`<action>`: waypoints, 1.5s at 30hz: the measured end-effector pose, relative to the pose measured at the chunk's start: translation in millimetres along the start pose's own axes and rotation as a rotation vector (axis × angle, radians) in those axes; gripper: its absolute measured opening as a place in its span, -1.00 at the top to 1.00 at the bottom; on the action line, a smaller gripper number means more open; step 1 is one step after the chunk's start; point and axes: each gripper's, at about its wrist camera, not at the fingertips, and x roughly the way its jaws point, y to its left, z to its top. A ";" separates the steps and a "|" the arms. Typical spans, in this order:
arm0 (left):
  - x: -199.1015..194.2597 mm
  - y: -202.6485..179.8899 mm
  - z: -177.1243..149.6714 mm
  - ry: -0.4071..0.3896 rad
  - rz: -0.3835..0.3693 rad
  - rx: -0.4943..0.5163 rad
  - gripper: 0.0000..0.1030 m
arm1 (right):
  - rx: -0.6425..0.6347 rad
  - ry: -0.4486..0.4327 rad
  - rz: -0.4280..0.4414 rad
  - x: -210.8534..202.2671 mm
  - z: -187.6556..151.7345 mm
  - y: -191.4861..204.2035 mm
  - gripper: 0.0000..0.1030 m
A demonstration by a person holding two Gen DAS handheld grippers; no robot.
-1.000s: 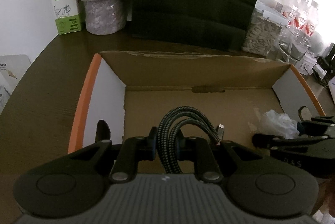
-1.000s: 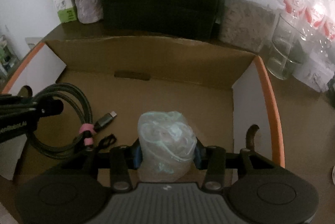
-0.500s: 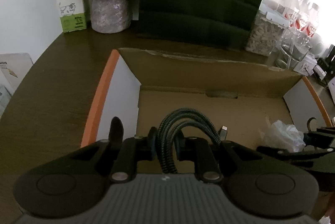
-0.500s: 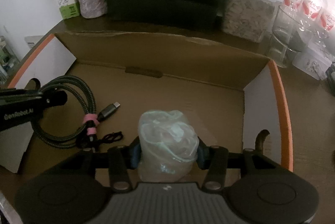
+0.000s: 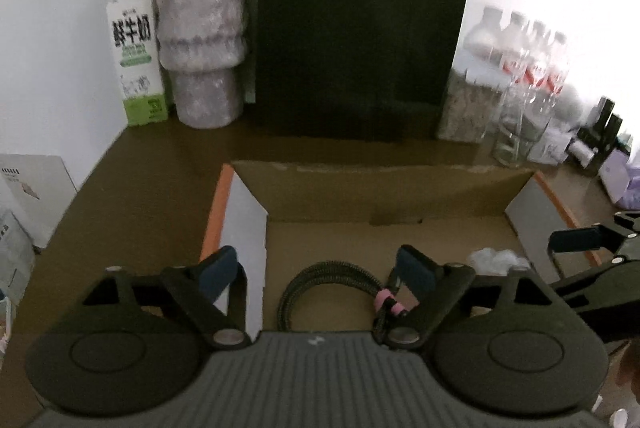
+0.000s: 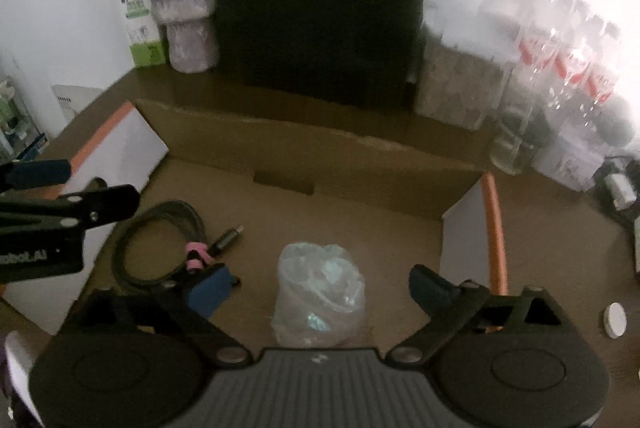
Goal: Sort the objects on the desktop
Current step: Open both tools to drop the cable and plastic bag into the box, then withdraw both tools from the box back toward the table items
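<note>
Left wrist view
- Cable: the coiled braided cable [image 5: 332, 278] lies flat on the floor of the cardboard box [image 5: 400, 188], near side, left of centre, bound by a pink tie [image 5: 385, 302].
- Left gripper: the left gripper [image 5: 316, 270] has its jaws opening, fingers [image 5: 218, 270] wide apart. The cable lies between them; the pads do not press it, though the tie end sits just beside the right pad.
- Handling, cable: judged light, limp and slack. The bundle by the tie looks the surest place to take hold; a single loop would likely sag or slip out.
- Surroundings: milk carton [image 5: 136, 68], vase [image 5: 202, 48] and water bottles [image 5: 528, 60] stand at the far edge of the tabletop [image 5: 140, 168], well apart from the box.

Right wrist view
- Bag: the crumpled plastic bag [image 6: 320, 292] stands on the box floor, near side, right of the cable.
- Right gripper: the right gripper [image 6: 320, 286] has its jaws opening, fingers [image 6: 430, 288] spread wide. The bag is between them and untouched on both sides.
- Handling, bag: judged very light, soft and slippery; it will crush under pressure. Best taken around its middle, where it is fullest.
- Status: both items appear deposited in the box.
</note>
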 end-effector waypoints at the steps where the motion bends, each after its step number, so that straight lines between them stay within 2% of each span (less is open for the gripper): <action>1: -6.3 0.1 0.6 -0.013 0.004 0.001 -0.88 | -0.003 -0.014 -0.002 -7.3 -0.3 -0.6 -0.95; 5: -39.7 3.4 1.1 -0.080 0.023 0.011 -1.00 | -0.013 -0.076 0.003 -40.6 -5.5 -2.9 -0.97; 9: -84.4 8.0 -6.1 -0.171 0.014 0.010 -1.00 | -0.035 -0.151 0.014 -81.8 -21.0 -3.8 -1.00; 14: -138.8 11.9 -28.2 -0.260 -0.022 0.007 -1.00 | -0.075 -0.240 0.032 -135.2 -58.2 -3.7 -1.00; 18: -174.1 10.4 -58.4 -0.286 0.008 0.022 -1.00 | -0.087 -0.293 0.040 -168.6 -98.9 -1.5 -1.00; 23: -198.8 7.6 -104.4 -0.288 0.034 0.047 -1.00 | -0.091 -0.331 0.031 -195.2 -159.1 3.0 -1.00; 32: -217.5 5.8 -182.5 -0.228 0.043 -0.005 -1.00 | -0.004 -0.286 0.048 -207.1 -254.0 13.7 -1.00; 37: -215.7 9.9 -210.9 -0.159 0.028 -0.045 -1.00 | 0.038 -0.237 0.065 -198.8 -281.5 19.1 -1.00; 45: -217.4 6.4 -232.0 -0.117 0.020 -0.076 -1.00 | 0.083 -0.208 0.030 -188.2 -302.8 18.3 -1.00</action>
